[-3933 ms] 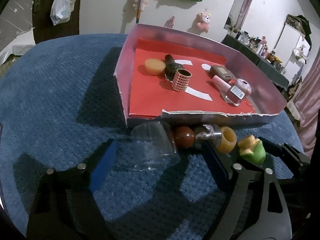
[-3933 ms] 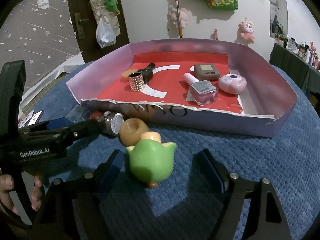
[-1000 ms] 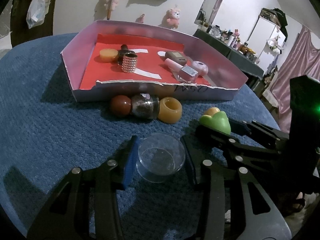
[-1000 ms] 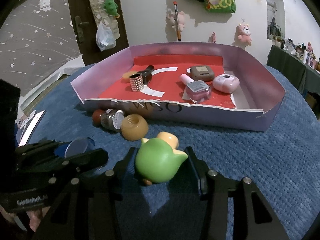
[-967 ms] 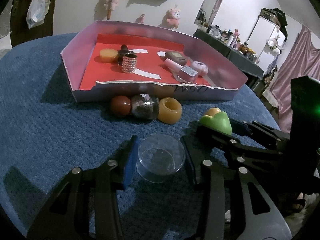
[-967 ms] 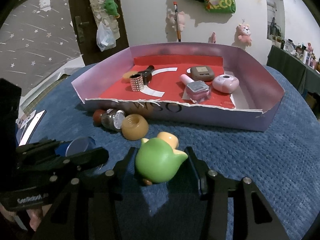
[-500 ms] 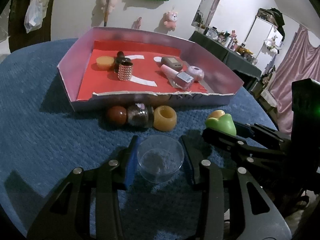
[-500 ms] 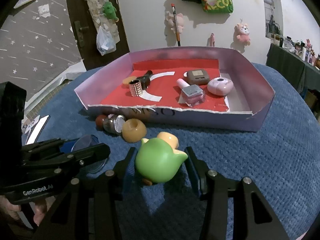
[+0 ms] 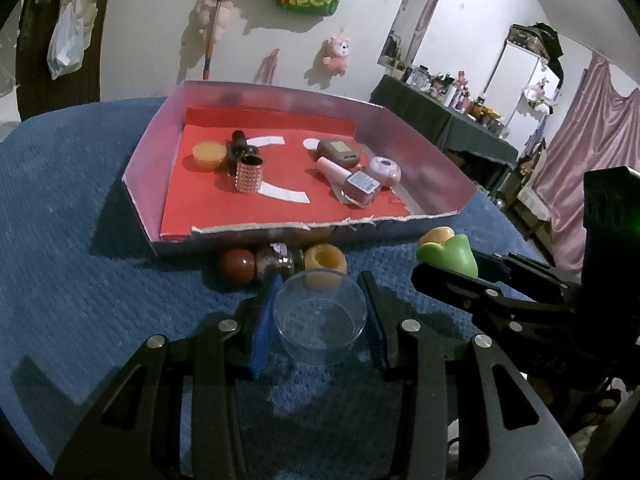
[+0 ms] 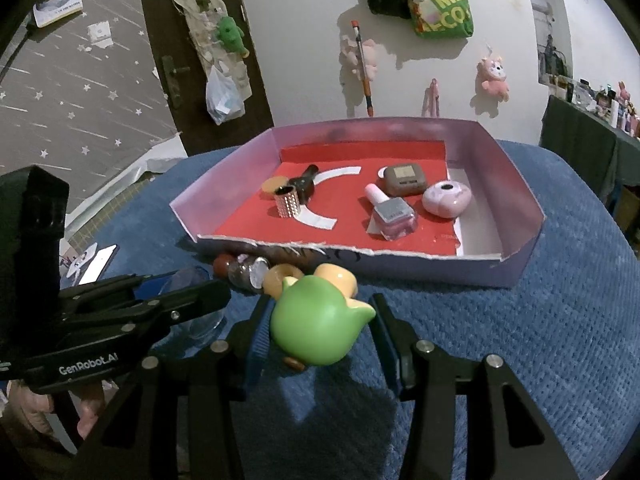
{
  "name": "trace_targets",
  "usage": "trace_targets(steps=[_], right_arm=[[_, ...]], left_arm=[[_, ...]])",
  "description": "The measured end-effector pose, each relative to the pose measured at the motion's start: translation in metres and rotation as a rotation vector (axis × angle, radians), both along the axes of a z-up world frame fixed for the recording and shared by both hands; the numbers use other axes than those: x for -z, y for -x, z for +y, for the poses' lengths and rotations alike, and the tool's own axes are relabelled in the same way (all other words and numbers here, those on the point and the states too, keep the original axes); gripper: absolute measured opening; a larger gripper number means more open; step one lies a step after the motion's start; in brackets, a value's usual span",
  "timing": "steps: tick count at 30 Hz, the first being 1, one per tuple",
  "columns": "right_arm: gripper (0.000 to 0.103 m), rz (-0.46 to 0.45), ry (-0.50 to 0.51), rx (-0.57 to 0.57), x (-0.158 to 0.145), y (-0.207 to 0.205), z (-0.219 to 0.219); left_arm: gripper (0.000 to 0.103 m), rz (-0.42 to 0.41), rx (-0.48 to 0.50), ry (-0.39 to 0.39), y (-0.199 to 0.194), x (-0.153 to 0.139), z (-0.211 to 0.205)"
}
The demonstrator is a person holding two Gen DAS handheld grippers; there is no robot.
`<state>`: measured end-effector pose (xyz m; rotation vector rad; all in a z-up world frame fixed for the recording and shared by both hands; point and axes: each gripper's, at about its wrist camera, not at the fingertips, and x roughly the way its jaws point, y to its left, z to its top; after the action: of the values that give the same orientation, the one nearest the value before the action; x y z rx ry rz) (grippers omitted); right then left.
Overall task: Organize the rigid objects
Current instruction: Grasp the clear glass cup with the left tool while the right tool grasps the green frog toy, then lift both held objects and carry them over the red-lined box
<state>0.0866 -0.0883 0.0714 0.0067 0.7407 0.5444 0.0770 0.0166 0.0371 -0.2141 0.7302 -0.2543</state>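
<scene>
Gripping is seen on both sides: the left gripper (image 9: pixel 320 316) is closed on a clear cup (image 9: pixel 319 316), held upright with its mouth up between the two blue-padded fingers (image 9: pixel 262 328), and the right gripper (image 10: pixel 320 330) is closed on a green toy (image 10: pixel 316 330), whose yellow part points toward the tray (image 10: pixel 520 208). Both items are held over the blue cloth (image 9: pixel 80 240), short of the tray's torn front wall. In the left view the green toy (image 9: pixel 452 254) is seen to the right of the cup, clamped in the right gripper (image 9: pixel 460 268). In the right view the left gripper (image 10: pixel 176 300) is seen at the left, with the cup (image 10: pixel 196 304) partly hidden behind its finger. Three items lie in a row on the cloth, touching or nearly touching, just in front of the tray wall: a brown ball (image 9: pixel 237 266), a dark jar (image 9: pixel 276 264) on its side, and a yellow ring (image 9: pixel 325 260). Inside the tray, on the red liner, are noted at the left a yellow lid (image 9: pixel 208 154), a dark bottle (image 9: pixel 238 146) and a studded cylinder (image 9: pixel 249 174) standing upright; at the right a brown case (image 9: pixel 338 152), a pink polish bottle (image 9: pixel 352 184) lying down, and a round pink case (image 9: pixel 384 170). The polish bottle lies against the round pink case.
</scene>
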Motion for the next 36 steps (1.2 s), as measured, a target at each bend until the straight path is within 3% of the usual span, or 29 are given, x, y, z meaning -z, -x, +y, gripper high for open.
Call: trace_targets(steps=[18, 36], right_arm=[[0.051, -0.062, -0.023, -0.025, -0.033, -0.015, 0.003], [0.051, -0.049, -0.025, -0.037, -0.042, -0.041, 0.009]], left_arm=[[0.037, -0.079, -0.002, -0.021, -0.016, -0.034, 0.003], [0.037, -0.081, -0.006, -0.025, -0.036, -0.045, 0.01]])
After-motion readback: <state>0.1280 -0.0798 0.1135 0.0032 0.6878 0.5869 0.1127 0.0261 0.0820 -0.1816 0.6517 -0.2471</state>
